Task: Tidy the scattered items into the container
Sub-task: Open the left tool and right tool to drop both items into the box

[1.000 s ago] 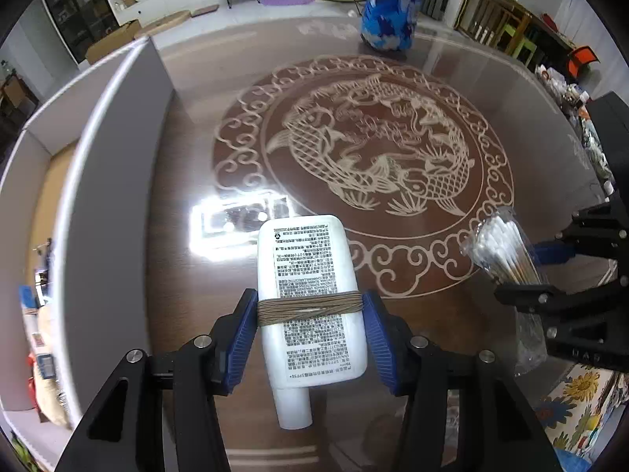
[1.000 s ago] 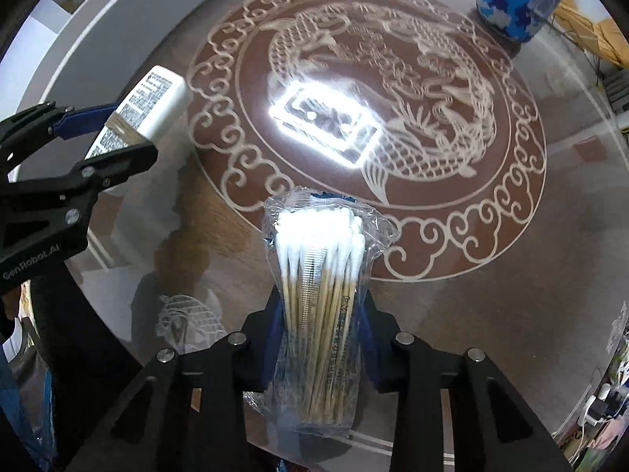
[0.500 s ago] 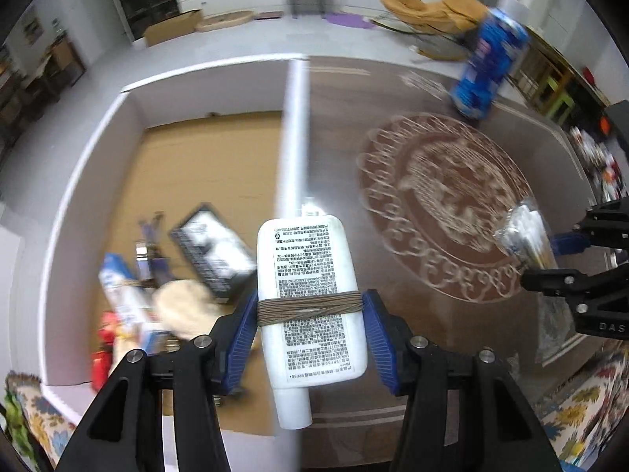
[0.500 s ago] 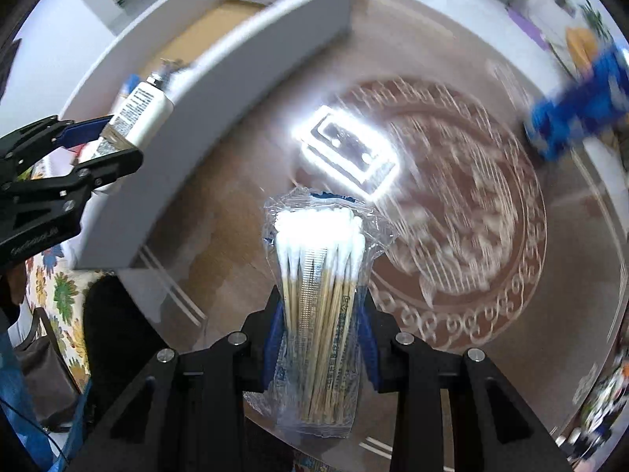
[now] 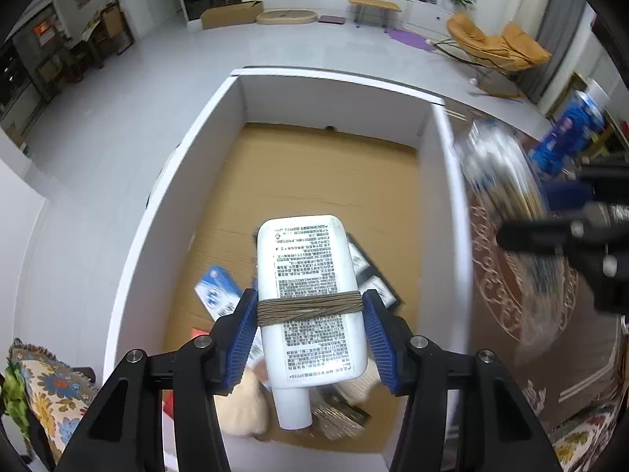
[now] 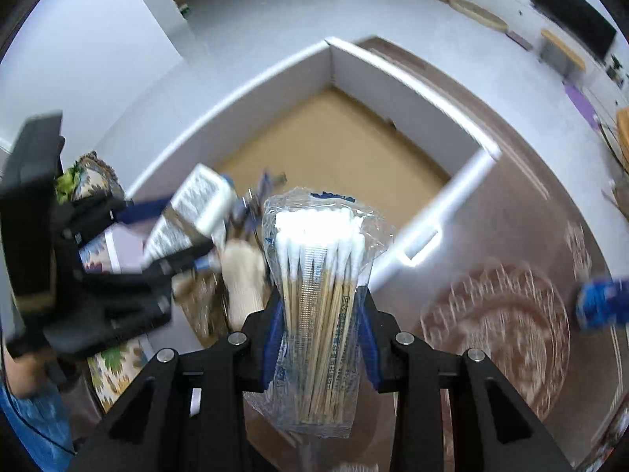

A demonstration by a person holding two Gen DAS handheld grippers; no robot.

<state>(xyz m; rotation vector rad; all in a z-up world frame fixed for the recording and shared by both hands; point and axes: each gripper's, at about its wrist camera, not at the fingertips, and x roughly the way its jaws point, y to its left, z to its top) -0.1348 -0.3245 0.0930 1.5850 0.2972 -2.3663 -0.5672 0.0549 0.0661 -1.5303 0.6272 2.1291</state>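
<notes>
Cotton swabs (image 6: 314, 306), a sealed clear bag of them, stand upright between the blue-padded fingers (image 6: 272, 338) of the right gripper (image 6: 320, 338), which close narrowly on the lower half of the bundle. The bag looks very light and its film slippery and crinkly; the wooden sticks inside give the only stiffness, so a hold across the middle of the sticks, as here, seems the sound one, while a pinch on loose film alone would likely slide.

At the left gripper (image 5: 310, 334) the fingers (image 5: 243, 330) clamp the flat sides of a white squeeze bottle (image 5: 310, 295), cap toward the camera, just below a band of brown cord wound around it. The bottle appears heavier and smooth-walled, likely yielding a little under pressure; the cord may help against slipping.

Both items hang over the container, a white-walled cardboard box (image 5: 330, 181) beside the patterned desk (image 6: 511, 314).

The left wrist view looks straight down into the box and shows what already lies in it: a blue-and-white packet (image 5: 218, 295), a dark flat packet (image 5: 373, 283) and a pale soft lump (image 5: 245, 405), with much bare floor farther in. The right wrist view shows the box corner against the desk edge and the left gripper blurred beside the swabs, which the left view shows only as a smear at its right.
</notes>
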